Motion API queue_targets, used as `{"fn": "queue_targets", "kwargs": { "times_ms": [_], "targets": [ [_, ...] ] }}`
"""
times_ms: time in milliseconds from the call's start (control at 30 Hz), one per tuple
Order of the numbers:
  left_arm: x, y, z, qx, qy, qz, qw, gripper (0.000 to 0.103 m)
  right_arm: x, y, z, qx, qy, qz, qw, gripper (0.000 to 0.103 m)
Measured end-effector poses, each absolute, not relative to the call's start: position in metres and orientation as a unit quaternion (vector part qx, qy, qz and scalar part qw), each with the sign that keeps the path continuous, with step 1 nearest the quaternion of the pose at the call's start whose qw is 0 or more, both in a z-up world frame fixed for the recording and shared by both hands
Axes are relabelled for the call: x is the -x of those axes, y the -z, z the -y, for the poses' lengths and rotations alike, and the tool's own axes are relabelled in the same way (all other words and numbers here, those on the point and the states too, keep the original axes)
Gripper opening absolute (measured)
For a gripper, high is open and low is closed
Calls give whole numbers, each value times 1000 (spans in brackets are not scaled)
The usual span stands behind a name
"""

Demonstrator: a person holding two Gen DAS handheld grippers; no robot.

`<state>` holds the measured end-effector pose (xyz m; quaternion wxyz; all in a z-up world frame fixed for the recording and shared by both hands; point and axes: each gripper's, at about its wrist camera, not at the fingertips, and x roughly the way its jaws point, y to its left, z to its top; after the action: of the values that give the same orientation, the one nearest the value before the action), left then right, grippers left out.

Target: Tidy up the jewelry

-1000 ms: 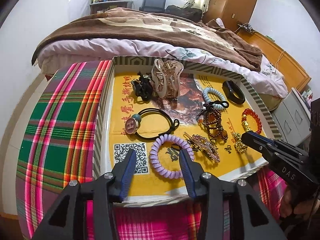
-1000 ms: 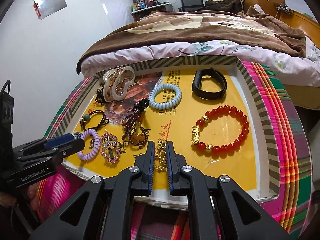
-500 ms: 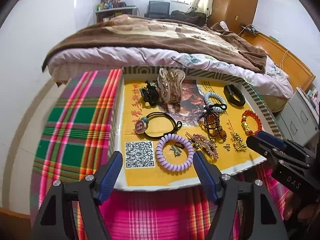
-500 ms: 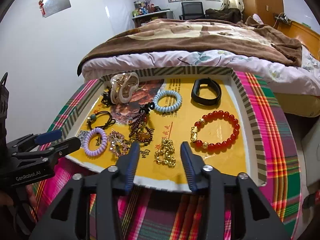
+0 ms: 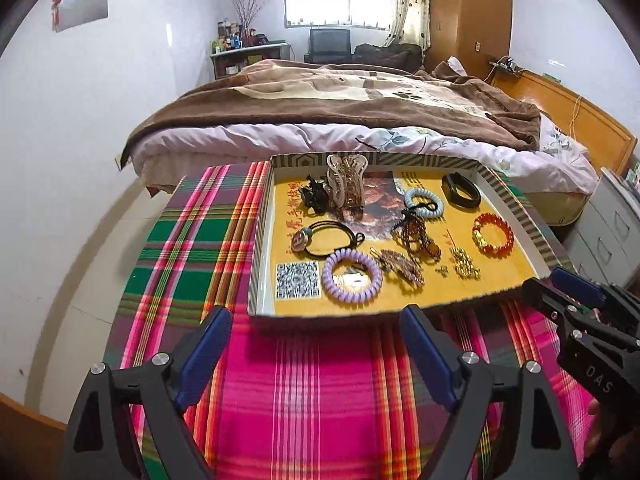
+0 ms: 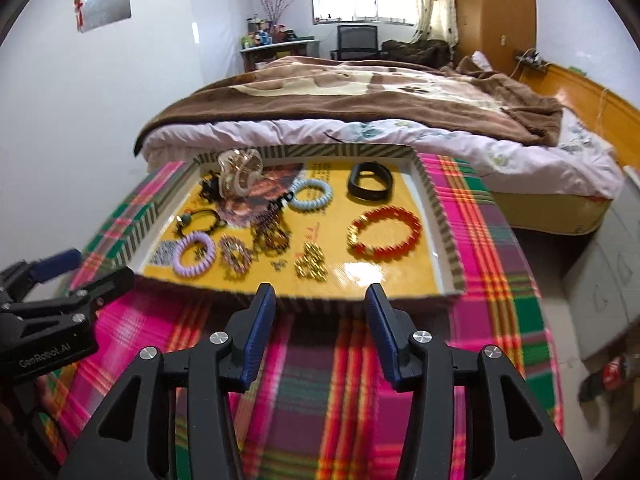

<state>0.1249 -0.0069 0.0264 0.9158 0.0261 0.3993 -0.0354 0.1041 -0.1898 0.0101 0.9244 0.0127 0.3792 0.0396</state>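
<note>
Left tool (image 5: 316, 350): spread wide and empty, hovering over the pink-and-green plaid cloth (image 5: 312, 400) on the counter, just short of the tray's near wall.
Right tool (image 6: 320, 332): likewise parted and holding nothing, near the same wall, further right.
Tray: a shallow yellow-lined cardboard tray with striped rim (image 5: 260, 240) carries all the jewelry.
Jewelry: lilac coiled hair tie (image 5: 352, 276) nearest the left tool; small gold chain heap (image 6: 310, 266) nearest the right tool; red beaded bracelet (image 6: 384, 232), pale blue coiled tie (image 6: 310, 194) and black band (image 6: 370, 186) lie further back, apart from one another.
Tangle: dark beaded pieces (image 5: 414, 234) overlap mid-tray.
Advice: probably take one loose piece at a time. Come down steeply over the wall, straddle a single strand of the ring, close gently, lift straight up so neighbours stay put.
Risk: the chain may slip or trail.
</note>
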Motion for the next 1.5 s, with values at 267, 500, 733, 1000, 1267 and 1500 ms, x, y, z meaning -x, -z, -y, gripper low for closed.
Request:
{"fn": "queue_targets", "kwargs": {
  "times_ms": [267, 500, 733, 1000, 1267, 1500],
  "targets": [
    [-90, -35, 12, -23, 49, -376, 925, 86, -73, -14, 190, -17, -31, -370, 928, 48],
    [-70, -41, 15, -27, 48, -361, 931, 86, -57, -17, 195, -29, -27, -363, 931, 48],
    [-58, -46, 21, -34, 50, -348, 935, 86, -47, -18, 194, -30, -28, -360, 932, 48],
    [-51, -48, 22, -29, 51, -345, 937, 86, -43, -18, 196, -35, -28, -357, 933, 48],
    [-48, -50, 22, -38, 31, -343, 938, 86, -40, -16, 194, -33, -30, -357, 933, 48],
    [-46, -51, 21, -28, 40, -344, 938, 86, -39, -16, 192, -30, -30, -359, 932, 48]
  ]
}}
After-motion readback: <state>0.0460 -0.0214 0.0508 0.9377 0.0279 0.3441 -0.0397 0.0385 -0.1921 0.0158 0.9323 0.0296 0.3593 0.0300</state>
